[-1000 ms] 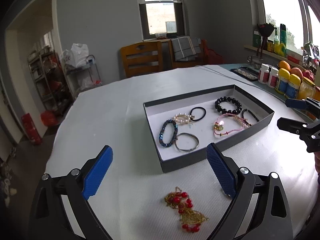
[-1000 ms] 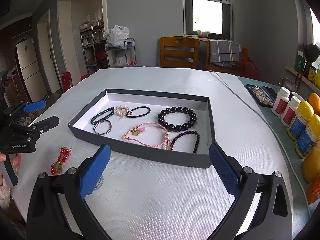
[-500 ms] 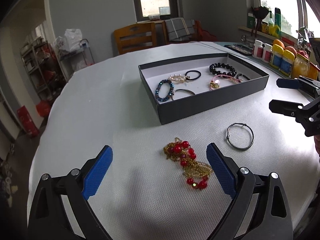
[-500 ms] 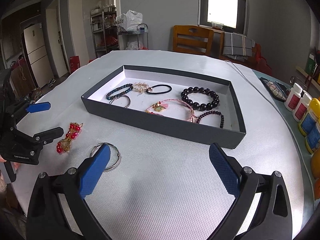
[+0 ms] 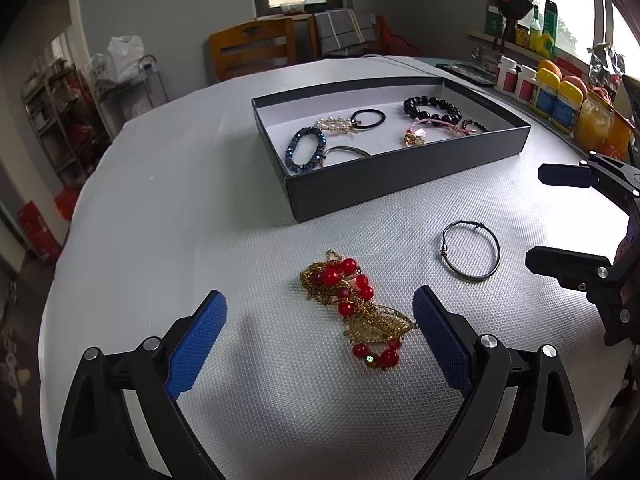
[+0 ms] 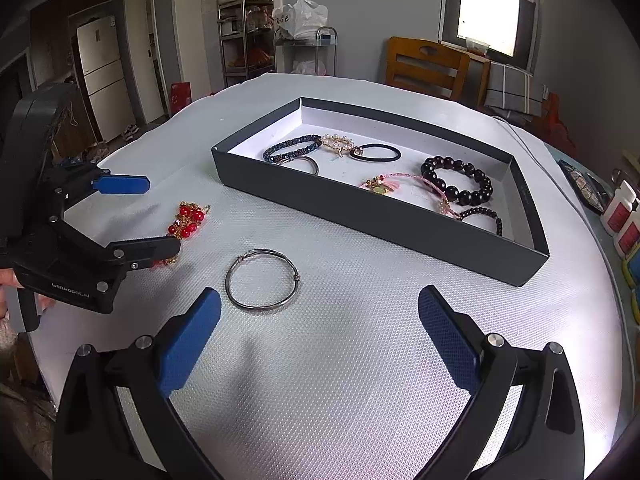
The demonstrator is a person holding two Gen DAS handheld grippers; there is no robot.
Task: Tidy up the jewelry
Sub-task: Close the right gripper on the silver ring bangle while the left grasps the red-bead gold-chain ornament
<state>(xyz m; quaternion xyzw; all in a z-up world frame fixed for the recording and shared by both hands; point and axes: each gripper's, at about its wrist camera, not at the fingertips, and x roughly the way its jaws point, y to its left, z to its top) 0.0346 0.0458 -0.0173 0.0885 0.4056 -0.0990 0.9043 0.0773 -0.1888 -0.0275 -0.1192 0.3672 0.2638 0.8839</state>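
The red-bead and gold-chain necklace lies in a loose heap on the table, just ahead of the left gripper and partly between its two spread fingers, closer to the right-hand one; the gripper is released and holds nothing. The heap is elongated, its long axis running from the far left toward the near right as this gripper sees it, with round glossy red beads strung through fine tangled gold links and a flat leaf-like gold filigree piece near the close end. To the right of it, clear of the chain, a thin silver bangle lies flat, a plain metal hoop with a small wrapped joint on its rim. From the right wrist view the bangle sits just ahead of the left finger of the right gripper, which is likewise spread wide and empty, and the necklace lies between the left gripper's fingers. Beyond both pieces stands a shallow dark grey rectangular box with a white floor, holding a blue beaded bracelet, a black hair tie, a large black bead bracelet and a pink cord bracelet. The table wears a white cover with a fine embossed diamond texture.
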